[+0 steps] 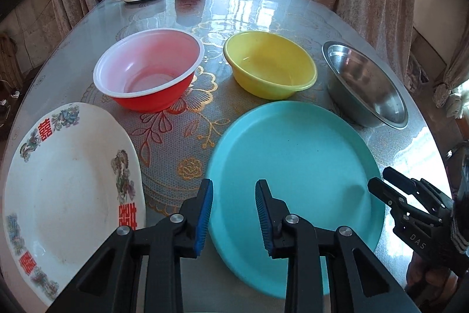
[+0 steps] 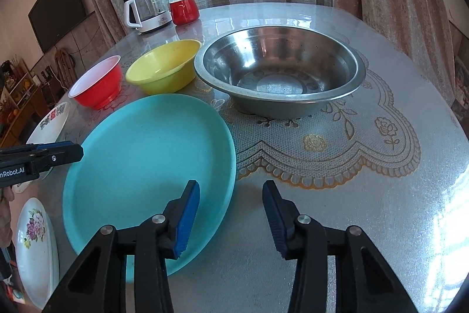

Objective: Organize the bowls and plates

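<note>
my left hand-held gripper (image 1: 234,213) part open over the teal plate's (image 1: 293,154) 9 o'clock rim, nothing gripped, right hand-held gripper (image 2: 231,220) part open straddling its 3 o'clock rim, pads not touching, steel bowl (image 2: 278,72) at 12 on the worktop (image 2: 366,195)

I read "DAS" on the right claw (image 1: 378,179) and "nRobot.AI", cut off at the frame edge, on the left claw (image 2: 69,148). The white plate (image 1: 67,184) carries red Chinese double-happiness characters around its rim.
</note>
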### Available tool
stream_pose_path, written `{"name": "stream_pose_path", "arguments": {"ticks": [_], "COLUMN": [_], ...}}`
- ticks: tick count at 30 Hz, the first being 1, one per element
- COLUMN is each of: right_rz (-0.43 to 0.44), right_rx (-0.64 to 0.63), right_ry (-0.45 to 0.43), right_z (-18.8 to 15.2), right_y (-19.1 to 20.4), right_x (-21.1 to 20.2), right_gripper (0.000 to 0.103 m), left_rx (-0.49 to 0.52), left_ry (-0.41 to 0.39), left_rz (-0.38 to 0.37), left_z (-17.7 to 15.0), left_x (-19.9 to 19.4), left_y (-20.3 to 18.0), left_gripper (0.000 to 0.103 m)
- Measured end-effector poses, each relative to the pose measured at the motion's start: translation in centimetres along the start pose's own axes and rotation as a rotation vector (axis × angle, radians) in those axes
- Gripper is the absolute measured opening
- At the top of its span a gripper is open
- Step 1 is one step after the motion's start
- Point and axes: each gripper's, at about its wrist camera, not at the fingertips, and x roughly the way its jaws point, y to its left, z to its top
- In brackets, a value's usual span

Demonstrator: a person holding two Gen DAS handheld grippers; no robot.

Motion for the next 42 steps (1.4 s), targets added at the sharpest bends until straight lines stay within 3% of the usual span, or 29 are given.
{"name": "stream_pose_path", "arguments": {"ticks": [10, 15, 22, 29, 35, 42], "right_rz": [-0.011, -0.010, 0.015, 0.047, 0.039, -0.022], "right_rx": [-0.057, -0.073, -0.026, 0.028, 0.062, -0.016], "right_ry": [-0.002, -0.004, 0.009, 0.029, 0.027, 0.025], "right_z": [0.1, 0.2, 0.0, -0.4, -0.7, -1.4], "right_y": [0.6, 0.9, -0.2, -1.2, -2.1, -1.5], "right_x": [0.3, 0.5, 0.0, -0.5, -1.0, -1.3], "right_gripper": [0.046, 0.046, 0.039, 0.041, 0.041, 0.041], "left_rx": [0.034, 0.079, 0.109, 0.117, 0.120, 0.101], "left_ry": [0.032, 0.038, 0.040, 0.041, 0.050, 0.039], "left_rz": [0.048, 0.018, 0.023, 0.024, 0.028, 0.025], "left_z": [0.9, 1.0, -0.1, -1.8, -3.0, -4.2], "left_x": [2.5, 2.6, 2.0, 1.3, 0.8, 0.3], "left_y": [0.3, -0.9, -2.2, -3.3, -4.3, -5.1], "left_gripper": [0.031, 0.027, 0.027, 0.027, 0.027, 0.027]}}
